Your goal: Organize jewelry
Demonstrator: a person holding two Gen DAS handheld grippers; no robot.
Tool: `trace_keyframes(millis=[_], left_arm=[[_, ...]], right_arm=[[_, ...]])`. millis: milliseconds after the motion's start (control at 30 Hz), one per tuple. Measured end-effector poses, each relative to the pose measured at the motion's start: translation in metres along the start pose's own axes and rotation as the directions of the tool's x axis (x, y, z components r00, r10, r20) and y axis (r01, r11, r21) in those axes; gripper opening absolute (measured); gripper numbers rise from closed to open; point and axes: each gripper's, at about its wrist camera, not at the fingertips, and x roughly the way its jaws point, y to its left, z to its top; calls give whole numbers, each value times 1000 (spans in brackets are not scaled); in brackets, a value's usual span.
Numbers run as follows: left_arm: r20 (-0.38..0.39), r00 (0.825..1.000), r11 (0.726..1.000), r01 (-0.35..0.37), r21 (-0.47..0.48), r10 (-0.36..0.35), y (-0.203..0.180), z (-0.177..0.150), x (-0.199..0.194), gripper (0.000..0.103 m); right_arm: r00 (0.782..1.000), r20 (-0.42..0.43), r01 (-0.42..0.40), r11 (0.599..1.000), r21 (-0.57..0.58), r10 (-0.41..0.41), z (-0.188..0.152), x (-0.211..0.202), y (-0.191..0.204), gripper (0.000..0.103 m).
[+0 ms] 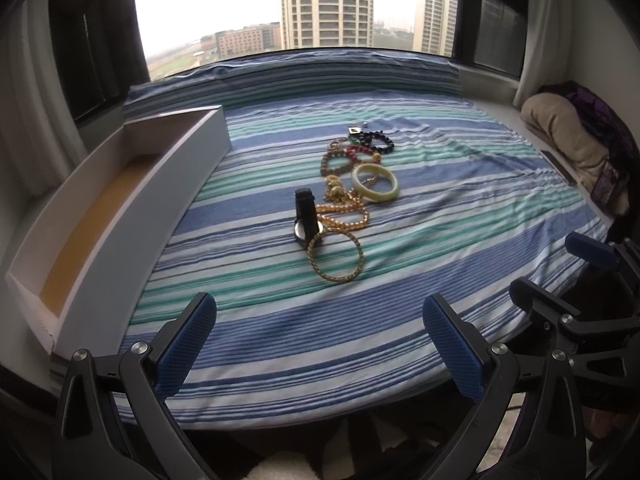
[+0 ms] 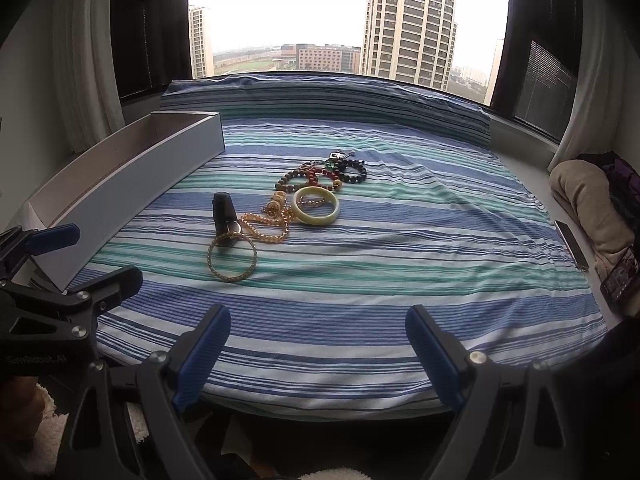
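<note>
Jewelry (image 1: 344,200) lies mid-bed in a line running toward the window, dead ahead of both grippers, left (image 1: 320,344) and right (image 2: 318,352); fingers gape wide, empty; tray (image 1: 120,208) hugs the bed's left edge.

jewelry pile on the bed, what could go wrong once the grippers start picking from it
1. The gold twisted bangle rests against the watch and the gold bead chain, so lifting one could drag the others.
2. The beaded bracelets overlap, so a grasp there may catch several.
3. The striped bedsheet is soft and wrinkled, so the open fingers could pinch fabric under the pale jade bangle.
</note>
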Motion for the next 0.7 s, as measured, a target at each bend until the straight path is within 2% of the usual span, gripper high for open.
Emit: trace_keyframes(millis=[700], left_arm=[[-21, 1000, 1000, 0, -11, 0, 1, -2, 4, 103]], right_arm=[[1000, 0, -5, 1000, 6, 5, -2, 0, 0, 92]])
